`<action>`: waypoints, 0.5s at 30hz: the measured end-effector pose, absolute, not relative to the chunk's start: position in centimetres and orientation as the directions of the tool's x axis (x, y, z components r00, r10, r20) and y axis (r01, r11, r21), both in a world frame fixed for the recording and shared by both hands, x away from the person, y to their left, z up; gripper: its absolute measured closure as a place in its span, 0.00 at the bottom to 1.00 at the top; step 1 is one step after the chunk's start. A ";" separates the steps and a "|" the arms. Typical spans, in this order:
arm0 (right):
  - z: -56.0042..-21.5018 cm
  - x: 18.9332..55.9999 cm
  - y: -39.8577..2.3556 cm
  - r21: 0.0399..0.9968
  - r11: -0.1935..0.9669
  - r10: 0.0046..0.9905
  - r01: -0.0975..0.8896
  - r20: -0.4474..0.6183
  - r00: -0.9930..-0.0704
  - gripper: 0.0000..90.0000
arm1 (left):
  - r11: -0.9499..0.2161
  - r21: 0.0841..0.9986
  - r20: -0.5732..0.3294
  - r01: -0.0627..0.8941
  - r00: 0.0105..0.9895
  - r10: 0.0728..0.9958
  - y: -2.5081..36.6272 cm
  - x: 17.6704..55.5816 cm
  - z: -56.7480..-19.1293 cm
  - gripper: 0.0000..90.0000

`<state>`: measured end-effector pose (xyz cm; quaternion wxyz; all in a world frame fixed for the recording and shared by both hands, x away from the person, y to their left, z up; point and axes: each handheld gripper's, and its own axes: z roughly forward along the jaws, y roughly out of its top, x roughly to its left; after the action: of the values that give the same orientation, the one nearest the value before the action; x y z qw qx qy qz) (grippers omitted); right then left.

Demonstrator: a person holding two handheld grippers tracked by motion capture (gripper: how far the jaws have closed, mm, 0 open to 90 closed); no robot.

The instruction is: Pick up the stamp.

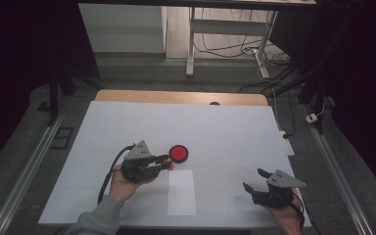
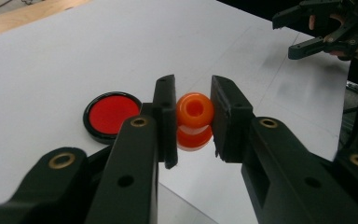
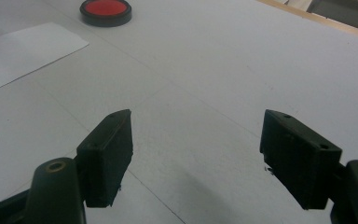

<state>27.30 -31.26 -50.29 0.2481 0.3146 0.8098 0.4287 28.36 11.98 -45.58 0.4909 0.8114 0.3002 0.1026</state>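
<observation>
My left gripper (image 2: pixel 193 116) is shut on a small orange spool-shaped piece (image 2: pixel 194 120) with a hole in its top; both pads press its sides. In the high view the left gripper (image 1: pixel 168 161) is held just left of a round black dish with a red centre (image 1: pixel 178 153), with the orange piece (image 1: pixel 170 165) at its tips. The same dish (image 2: pixel 111 114) lies on the table left of the left jaw. My right gripper (image 3: pixel 196 140) stands open over the bare white table with nothing between its jaws. It rests near the front right (image 1: pixel 252 181).
A white sheet of paper (image 1: pixel 181 192) lies on the white table top (image 1: pixel 215 132) between the two hands, near the front edge. The wooden table edge (image 1: pixel 176 96) shows at the back. The dish (image 3: pixel 106 11) and paper (image 3: pixel 23 51) lie far left of the right gripper.
</observation>
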 end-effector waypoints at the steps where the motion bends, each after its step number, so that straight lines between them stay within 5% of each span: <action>1: -50.3 27.3 -31.3 0.848 0.438 0.722 0.298 -0.134 -0.679 0.28 | -0.341 0.857 -0.130 0.387 0.801 0.584 11.8 28.4 -45.6 0.80; 15: -50.2 27.3 -31.2 0.852 0.433 0.721 0.294 -0.132 -0.680 0.28 | -0.366 0.849 -0.130 0.382 0.821 0.557 9.9 28.6 -46.0 0.80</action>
<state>27.30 -31.18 -50.24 0.2481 0.3138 0.8093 0.4302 28.64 9.88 -45.97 0.4854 0.8214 0.2858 0.0899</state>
